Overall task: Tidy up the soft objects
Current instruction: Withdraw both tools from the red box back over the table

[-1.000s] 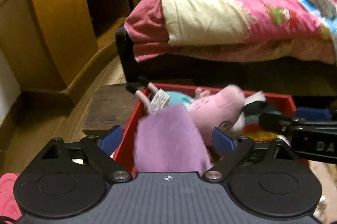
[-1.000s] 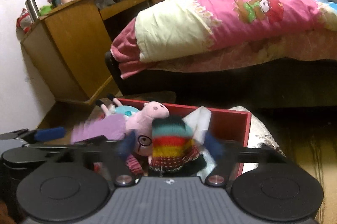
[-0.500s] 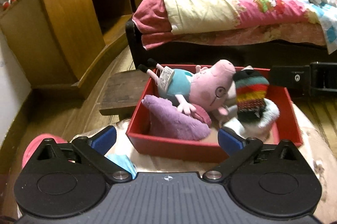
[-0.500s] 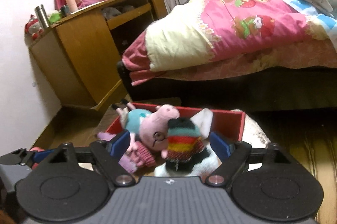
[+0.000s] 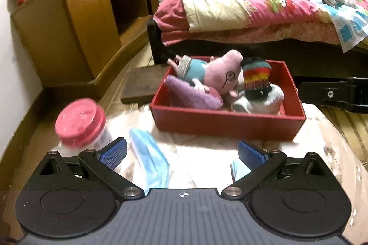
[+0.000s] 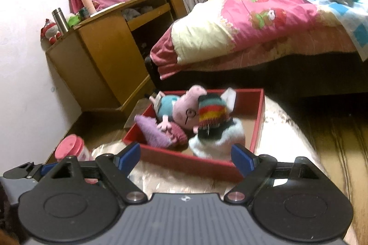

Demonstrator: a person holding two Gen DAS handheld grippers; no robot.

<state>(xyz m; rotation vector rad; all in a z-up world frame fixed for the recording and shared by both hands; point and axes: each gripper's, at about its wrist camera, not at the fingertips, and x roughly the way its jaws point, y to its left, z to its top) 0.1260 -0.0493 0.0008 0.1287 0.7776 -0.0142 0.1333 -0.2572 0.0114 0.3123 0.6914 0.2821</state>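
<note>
A red box [image 5: 225,123] [image 6: 258,120] sits on a round cloth-covered table. Inside lie a pink pig plush [image 5: 220,74] [image 6: 184,111], a purple plush piece [image 5: 193,95] [image 6: 154,132], a striped knit hat [image 5: 255,79] [image 6: 212,115] and a white soft item [image 5: 260,102] [image 6: 216,143]. My left gripper [image 5: 181,150] is open and empty, hanging over the table in front of the box. A blue face mask [image 5: 149,159] lies by its left finger, and another blue piece [image 5: 237,169] by its right finger. My right gripper [image 6: 185,155] is open and empty, just short of the box's near wall.
A pink-lidded jar [image 5: 79,123] [image 6: 70,148] stands on the table left of the box. A wooden desk [image 5: 76,21] is at the left. A bed with a pink quilt [image 5: 253,3] lies behind. A dark wooden board [image 5: 142,83] sits beyond the table.
Both grippers have pulled back from the box and let go: the purple plush piece and the striped hat now lie inside it. The masks and jar have come into view.
</note>
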